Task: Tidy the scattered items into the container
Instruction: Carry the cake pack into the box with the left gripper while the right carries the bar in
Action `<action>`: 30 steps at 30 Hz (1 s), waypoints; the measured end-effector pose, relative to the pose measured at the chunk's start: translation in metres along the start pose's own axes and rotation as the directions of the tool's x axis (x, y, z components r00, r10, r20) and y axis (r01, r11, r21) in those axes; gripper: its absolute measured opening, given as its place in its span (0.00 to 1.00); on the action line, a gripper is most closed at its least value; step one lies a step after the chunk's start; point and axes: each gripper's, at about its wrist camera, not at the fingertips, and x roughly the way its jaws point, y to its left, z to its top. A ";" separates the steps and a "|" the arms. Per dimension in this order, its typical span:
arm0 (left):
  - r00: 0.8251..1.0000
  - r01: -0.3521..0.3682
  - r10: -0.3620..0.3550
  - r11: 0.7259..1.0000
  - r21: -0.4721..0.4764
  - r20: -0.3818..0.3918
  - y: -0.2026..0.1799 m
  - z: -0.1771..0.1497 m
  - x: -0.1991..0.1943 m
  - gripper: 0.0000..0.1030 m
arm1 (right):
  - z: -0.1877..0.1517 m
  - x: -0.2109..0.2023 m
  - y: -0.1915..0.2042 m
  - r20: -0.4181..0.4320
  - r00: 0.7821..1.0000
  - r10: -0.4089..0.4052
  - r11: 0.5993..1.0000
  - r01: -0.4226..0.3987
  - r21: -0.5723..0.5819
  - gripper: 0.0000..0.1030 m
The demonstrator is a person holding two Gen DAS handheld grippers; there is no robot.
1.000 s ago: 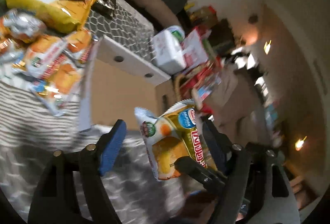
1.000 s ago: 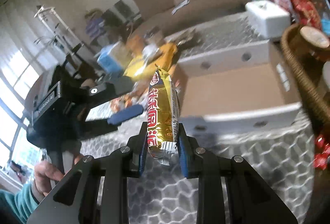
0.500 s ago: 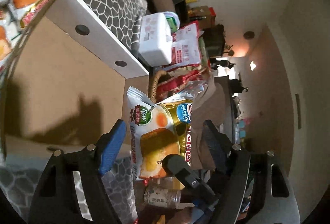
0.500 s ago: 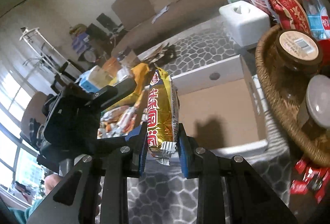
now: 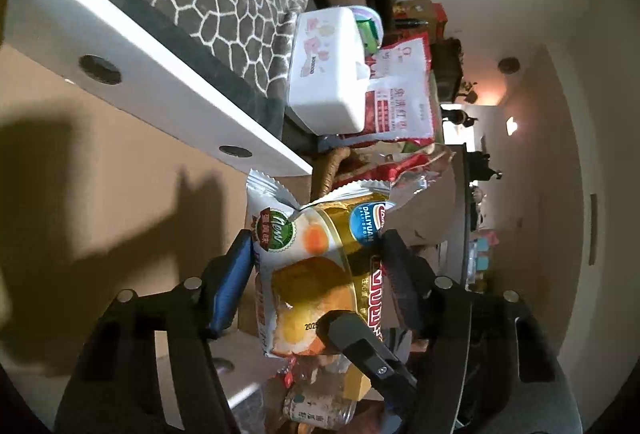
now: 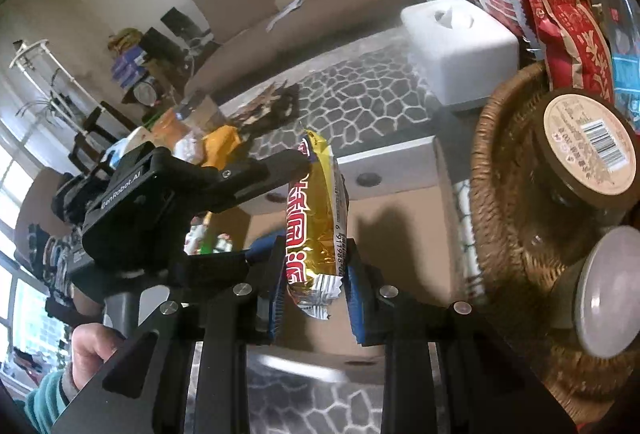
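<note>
The cardboard box (image 5: 120, 194), the largest thing in view and by judgement the container of the task, lies open on the patterned table (image 6: 360, 106) with its brown floor bare wherever either camera sees it, so the tidying looks barely begun: nothing shows inside it yet, and a heap of snack packets (image 6: 208, 138) waits on the table beyond its far flap, too crowded and blurred to count. Beside the box stands one wicker basket (image 6: 492, 162) holding two jars, with several red bags leaning behind it, and one white tissue box (image 6: 460, 46) sits on the table near the far flap. Two packets are on their way in. The left gripper (image 5: 316, 266) hangs over the box floor with its jaws spread fairly wide; the cake packet (image 5: 316, 274) stands between them, touching the blue left pad, but whether the right finger presses it cannot be told, as a dark part of the other tool crosses in front. The right gripper (image 6: 314, 294) is closed onto the lower end of one gold wafer packet (image 6: 314, 210), held upright above the near side of the box. What remains, by judgement, is to let both packets go and fetch the heap.
</note>
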 end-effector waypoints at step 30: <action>0.991 -0.129 0.129 0.992 0.006 -0.027 0.018 0.015 0.027 0.62 | -0.008 0.059 0.000 -0.012 0.901 -0.433 0.894 0.428 -0.132 0.26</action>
